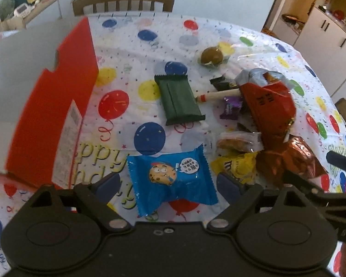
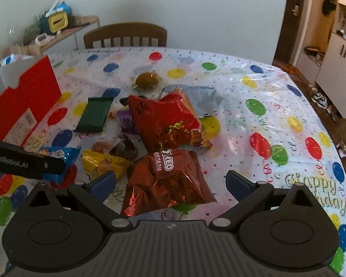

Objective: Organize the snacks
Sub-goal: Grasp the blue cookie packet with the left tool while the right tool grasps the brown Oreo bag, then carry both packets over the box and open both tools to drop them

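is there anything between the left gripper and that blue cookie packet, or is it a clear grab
Nothing visible blocks it. The left gripper is open, and the blue cookie packet lies flat on the tablecloth between its fingers. The yellow packet sits close beside the right finger, not in the path.

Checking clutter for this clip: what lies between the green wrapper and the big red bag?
In the left wrist view, a wooden stick and a purple candy lie between the green wrapper and the big red bag.
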`<state>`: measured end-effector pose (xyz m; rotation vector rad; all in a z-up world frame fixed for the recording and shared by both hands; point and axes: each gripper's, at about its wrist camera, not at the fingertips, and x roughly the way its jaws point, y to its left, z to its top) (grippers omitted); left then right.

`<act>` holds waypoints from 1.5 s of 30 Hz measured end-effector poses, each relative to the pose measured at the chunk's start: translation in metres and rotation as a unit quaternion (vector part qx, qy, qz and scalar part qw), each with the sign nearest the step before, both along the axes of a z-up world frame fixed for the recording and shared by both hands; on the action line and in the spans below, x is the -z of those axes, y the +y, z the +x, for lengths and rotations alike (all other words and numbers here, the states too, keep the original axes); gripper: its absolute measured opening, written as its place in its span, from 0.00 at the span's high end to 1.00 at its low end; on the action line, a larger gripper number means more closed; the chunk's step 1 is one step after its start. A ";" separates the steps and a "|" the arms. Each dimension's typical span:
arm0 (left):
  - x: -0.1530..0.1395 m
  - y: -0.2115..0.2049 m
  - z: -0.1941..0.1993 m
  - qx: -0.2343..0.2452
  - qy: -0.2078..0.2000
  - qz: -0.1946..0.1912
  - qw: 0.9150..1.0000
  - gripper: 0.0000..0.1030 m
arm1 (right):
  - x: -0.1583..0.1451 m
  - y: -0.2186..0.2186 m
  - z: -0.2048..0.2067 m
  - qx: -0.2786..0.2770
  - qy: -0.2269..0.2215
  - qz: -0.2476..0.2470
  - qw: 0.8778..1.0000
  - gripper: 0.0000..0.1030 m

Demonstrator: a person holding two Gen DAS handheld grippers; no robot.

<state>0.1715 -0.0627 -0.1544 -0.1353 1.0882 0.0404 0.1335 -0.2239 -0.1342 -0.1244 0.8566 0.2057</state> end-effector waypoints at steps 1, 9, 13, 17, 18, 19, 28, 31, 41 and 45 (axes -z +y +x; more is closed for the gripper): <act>0.003 0.000 0.003 -0.003 0.006 0.000 1.000 0.13 | 0.003 0.001 0.003 -0.002 0.004 0.000 1.000 0.01; 0.013 -0.003 0.012 -0.010 0.021 -0.009 1.000 0.20 | 0.013 0.008 0.011 -0.028 0.023 -0.007 0.999 0.17; 0.012 -0.003 0.012 -0.010 0.021 -0.018 1.000 0.34 | 0.013 0.008 0.012 -0.032 0.023 -0.010 0.999 0.26; 0.009 -0.003 0.011 -0.016 0.021 -0.017 1.000 0.45 | 0.012 0.006 0.011 -0.030 0.023 -0.002 0.999 0.33; 0.009 -0.002 0.010 -0.019 0.021 -0.019 0.999 0.46 | 0.012 0.005 0.010 -0.031 0.022 0.001 0.999 0.36; 0.009 -0.002 0.008 -0.022 0.021 -0.018 0.999 0.46 | 0.011 0.004 0.010 -0.031 0.023 0.004 0.999 0.37; -0.002 0.000 -0.007 -0.019 0.005 -0.024 1.000 0.48 | 0.000 -0.009 0.001 -0.022 0.017 0.027 0.999 0.46; -0.007 0.001 -0.011 -0.015 0.003 -0.022 1.000 0.48 | -0.007 -0.012 -0.005 -0.019 0.012 0.031 0.999 0.46; -0.048 0.017 -0.028 0.021 -0.026 -0.023 0.999 0.48 | -0.056 -0.003 -0.028 -0.013 -0.013 0.046 0.999 0.46; -0.068 0.031 -0.034 0.024 -0.044 -0.021 0.999 0.48 | -0.078 0.016 -0.031 -0.025 -0.023 0.054 0.998 0.46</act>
